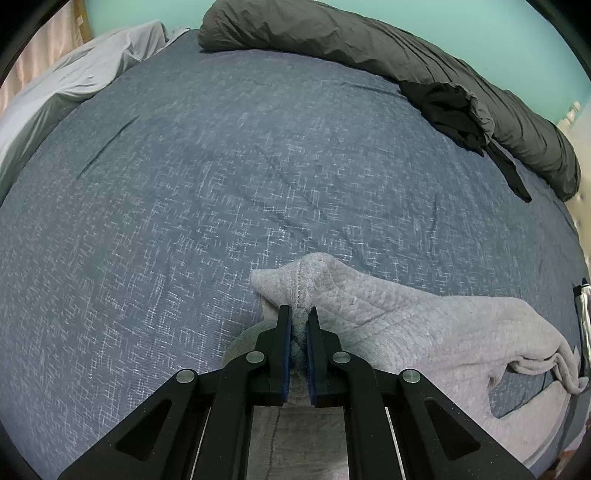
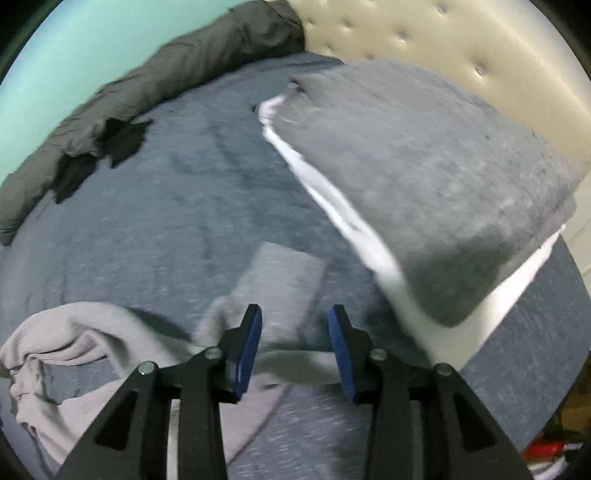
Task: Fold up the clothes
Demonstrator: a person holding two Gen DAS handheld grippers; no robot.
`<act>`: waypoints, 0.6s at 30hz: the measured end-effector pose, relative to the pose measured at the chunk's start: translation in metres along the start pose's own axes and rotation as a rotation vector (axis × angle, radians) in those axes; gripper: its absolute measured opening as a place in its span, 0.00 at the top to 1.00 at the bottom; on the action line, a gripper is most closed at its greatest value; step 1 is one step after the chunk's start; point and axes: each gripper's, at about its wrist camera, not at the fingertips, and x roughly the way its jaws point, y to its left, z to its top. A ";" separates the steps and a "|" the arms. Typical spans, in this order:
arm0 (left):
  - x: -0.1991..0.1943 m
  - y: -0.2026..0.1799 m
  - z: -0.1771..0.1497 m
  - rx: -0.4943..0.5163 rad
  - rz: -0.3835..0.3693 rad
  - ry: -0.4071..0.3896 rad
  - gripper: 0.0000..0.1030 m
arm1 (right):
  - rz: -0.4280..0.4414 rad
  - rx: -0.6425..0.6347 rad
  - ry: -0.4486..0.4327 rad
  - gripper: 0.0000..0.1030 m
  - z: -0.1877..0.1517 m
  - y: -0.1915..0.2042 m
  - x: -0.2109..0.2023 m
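A light grey knit garment [image 1: 424,325] lies crumpled on the blue bedspread [image 1: 221,184]. My left gripper [image 1: 299,314] is shut on a bunched corner of it, lifted a little off the bed. In the right wrist view the same garment [image 2: 74,343] spreads to the lower left and under my right gripper [image 2: 295,314], which is open and empty just above it. A small folded grey piece [image 2: 284,277] lies just beyond the right fingertips.
A rolled dark grey duvet [image 1: 369,40] runs along the far side, with a black garment [image 1: 454,107] against it. A grey pillow [image 2: 424,177] on a white one lies by the tufted cream headboard [image 2: 443,33]. Light grey sheets [image 1: 66,81] bunch at far left.
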 end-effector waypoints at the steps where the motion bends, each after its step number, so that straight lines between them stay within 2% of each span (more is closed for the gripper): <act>1: 0.000 0.000 0.000 0.000 0.000 0.001 0.93 | 0.003 -0.007 0.023 0.63 -0.003 0.000 0.005; 5: 0.001 -0.001 0.001 0.001 0.001 0.004 0.93 | 0.011 -0.083 0.111 0.63 -0.020 0.009 0.019; 8: 0.001 -0.001 0.001 0.001 0.002 0.006 0.93 | 0.008 -0.175 0.187 0.63 -0.048 0.017 0.026; 12: 0.000 -0.002 0.001 0.005 0.004 0.008 0.93 | 0.027 -0.187 0.247 0.63 -0.073 0.008 0.028; 18: 0.001 -0.002 -0.001 -0.004 0.008 0.015 0.93 | 0.066 -0.185 0.110 0.63 -0.057 -0.002 0.011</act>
